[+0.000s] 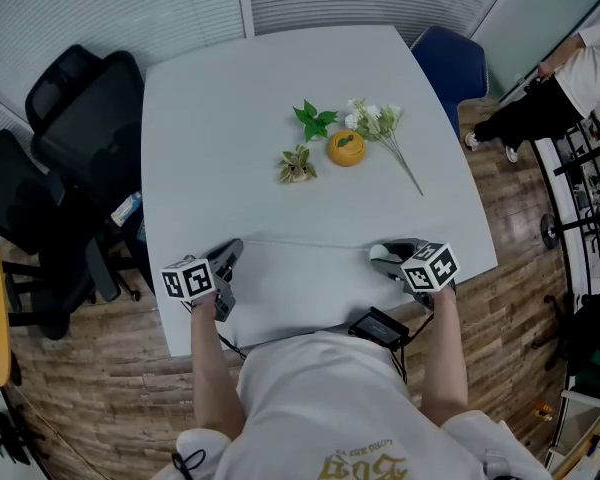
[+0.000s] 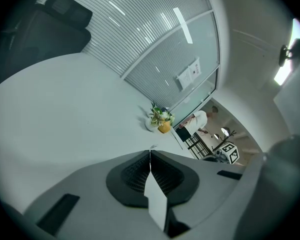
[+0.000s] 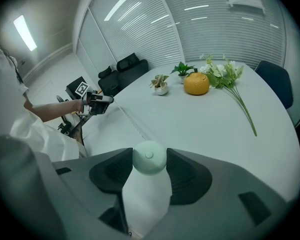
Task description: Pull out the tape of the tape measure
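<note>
Pale-green tape measure case (image 3: 149, 158) sits clamped in your right gripper (image 1: 385, 255), jaws set wide. Your left gripper (image 2: 150, 156) pinches the thin tape (image 1: 310, 241) by its end. Both are well nearer you than the orange pot (image 1: 346, 148). The tape looks light, springy and slick: hold its end flat, expect recoil.

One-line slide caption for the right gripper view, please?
Right hand-held gripper grips round tape measure; tape runs to left hand-held gripper.

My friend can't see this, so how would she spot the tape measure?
On the big white table, look at the near edge. The tape measure is the small round mint-green case in the right gripper; only it has a thin tape running to the left gripper.
</note>
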Demonstrator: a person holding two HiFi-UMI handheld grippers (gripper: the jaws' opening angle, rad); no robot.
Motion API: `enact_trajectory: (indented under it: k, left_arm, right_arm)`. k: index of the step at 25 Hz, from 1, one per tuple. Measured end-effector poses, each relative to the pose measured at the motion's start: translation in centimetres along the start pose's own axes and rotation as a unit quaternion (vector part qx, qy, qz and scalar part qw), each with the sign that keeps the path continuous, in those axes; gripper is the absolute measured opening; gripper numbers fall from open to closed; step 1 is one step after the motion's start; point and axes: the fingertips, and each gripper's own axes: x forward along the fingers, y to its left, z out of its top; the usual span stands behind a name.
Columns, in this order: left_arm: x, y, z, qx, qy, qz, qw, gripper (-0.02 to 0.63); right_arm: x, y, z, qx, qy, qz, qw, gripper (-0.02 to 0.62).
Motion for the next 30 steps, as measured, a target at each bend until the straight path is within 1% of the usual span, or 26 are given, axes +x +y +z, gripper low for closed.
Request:
enact_trajectory:
  k: [9,20,24,30]
  left_arm:
    - [0.2,0.1,0.0,-0.002,0.002,0.005,1.0000,0.009]
    - [-0.1,1.1,0.0,-0.010,0.001,0.023,0.9997,0.009]
    - [0.2,0.7,0.1,-0.011,0.000,0.015,0.9998,0.009]
    - [0.9,0.5,-0.3,-0.011,0.013,0.011,0.9998,0.009]
  right_arm:
    - [-0.4,-0.5,-0.3,0.003,0.002,-0.002,1.000,0.227]
    - [-0.7,-1.2,-1.1,0.012,0.007,-0.007,1.000,0.227]
    - [-0.5,-1.3,-1.3,0.013,0.010,-0.007,1.000,0.227]
    - [-0.3,-1.2,-1.2,0.016,0.008,0.002,1.000,0.227]
